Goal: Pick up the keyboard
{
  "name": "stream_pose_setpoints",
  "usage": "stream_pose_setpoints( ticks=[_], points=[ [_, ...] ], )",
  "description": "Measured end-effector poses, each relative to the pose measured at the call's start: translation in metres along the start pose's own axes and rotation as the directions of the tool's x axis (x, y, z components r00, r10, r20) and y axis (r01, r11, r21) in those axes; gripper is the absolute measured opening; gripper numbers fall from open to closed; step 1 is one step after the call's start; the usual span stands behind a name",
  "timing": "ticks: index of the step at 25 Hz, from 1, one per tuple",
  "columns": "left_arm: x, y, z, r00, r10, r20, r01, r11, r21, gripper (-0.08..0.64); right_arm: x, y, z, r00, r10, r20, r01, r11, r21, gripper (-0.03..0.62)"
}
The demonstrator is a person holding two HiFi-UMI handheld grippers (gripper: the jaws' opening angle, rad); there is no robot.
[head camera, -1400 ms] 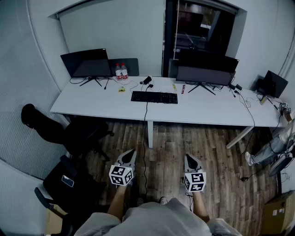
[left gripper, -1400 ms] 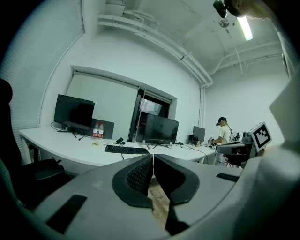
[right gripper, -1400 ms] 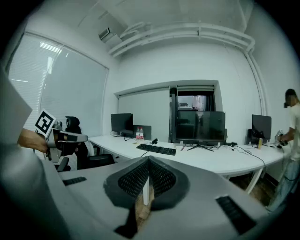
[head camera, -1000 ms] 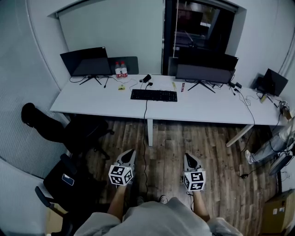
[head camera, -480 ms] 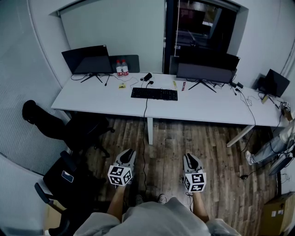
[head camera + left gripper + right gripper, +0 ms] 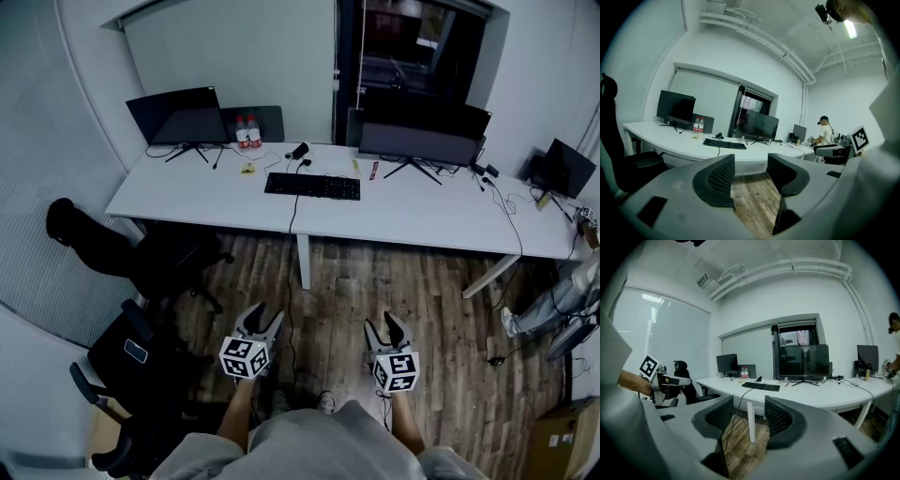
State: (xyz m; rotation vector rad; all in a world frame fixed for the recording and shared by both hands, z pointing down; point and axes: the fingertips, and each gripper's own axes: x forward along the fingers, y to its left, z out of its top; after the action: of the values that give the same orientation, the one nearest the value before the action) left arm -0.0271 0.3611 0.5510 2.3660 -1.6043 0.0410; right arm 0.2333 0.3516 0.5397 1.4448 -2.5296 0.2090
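Observation:
A black keyboard [image 6: 312, 186] lies on the long white desk [image 6: 234, 202], its cable hanging over the front edge. It shows small and far in the left gripper view [image 6: 724, 144] and the right gripper view [image 6: 761, 386]. My left gripper [image 6: 263, 322] and right gripper [image 6: 384, 327] are held low over the wooden floor, well short of the desk. Both stand open with nothing between their jaws. Seen from its own camera, the left gripper [image 6: 751, 171] frames bare floor, and the right gripper [image 6: 750, 414] frames the desk leg.
Two monitors [image 6: 180, 117] [image 6: 424, 133], two bottles [image 6: 247, 134] and cables stand on the desk. Black office chairs [image 6: 141, 258] stand at the left. A laptop [image 6: 561, 169] sits far right. A person [image 6: 825, 136] stands at the desk's far end.
Both grippers' jaws have spread from nearly together to open. The view has shifted slightly, and the desk sits a touch higher in the frame.

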Motion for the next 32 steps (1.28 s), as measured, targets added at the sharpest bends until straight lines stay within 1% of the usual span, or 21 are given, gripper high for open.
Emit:
stream_pose_setpoints(
  ticks=[9, 16, 24, 32],
  points=[
    [0.010, -0.019, -0.007, 0.999, 0.040, -0.001, -0.040, 0.999, -0.013, 0.198, 0.001, -0.021, -0.008, 0.999, 0.036, -0.019, -0.036, 0.999, -0.015, 0.207],
    [0.022, -0.018, -0.011, 0.998, 0.064, -0.013, -0.064, 0.998, -0.015, 0.196, 0.017, -0.030, -0.009, 0.998, 0.062, -0.019, -0.062, 0.998, -0.011, 0.203],
    [0.052, 0.010, -0.004, 0.998, 0.069, -0.010, -0.070, 0.997, -0.017, 0.196, 0.056, -0.037, 0.000, 0.998, 0.064, -0.015, -0.064, 0.998, -0.014, 0.201],
    [0.112, 0.053, 0.015, 1.000, 0.030, -0.005, -0.030, 0.999, -0.014, 0.196, 0.111, -0.056, 0.015, 1.000, 0.012, -0.017, -0.012, 1.000, -0.020, 0.200]
  ],
)
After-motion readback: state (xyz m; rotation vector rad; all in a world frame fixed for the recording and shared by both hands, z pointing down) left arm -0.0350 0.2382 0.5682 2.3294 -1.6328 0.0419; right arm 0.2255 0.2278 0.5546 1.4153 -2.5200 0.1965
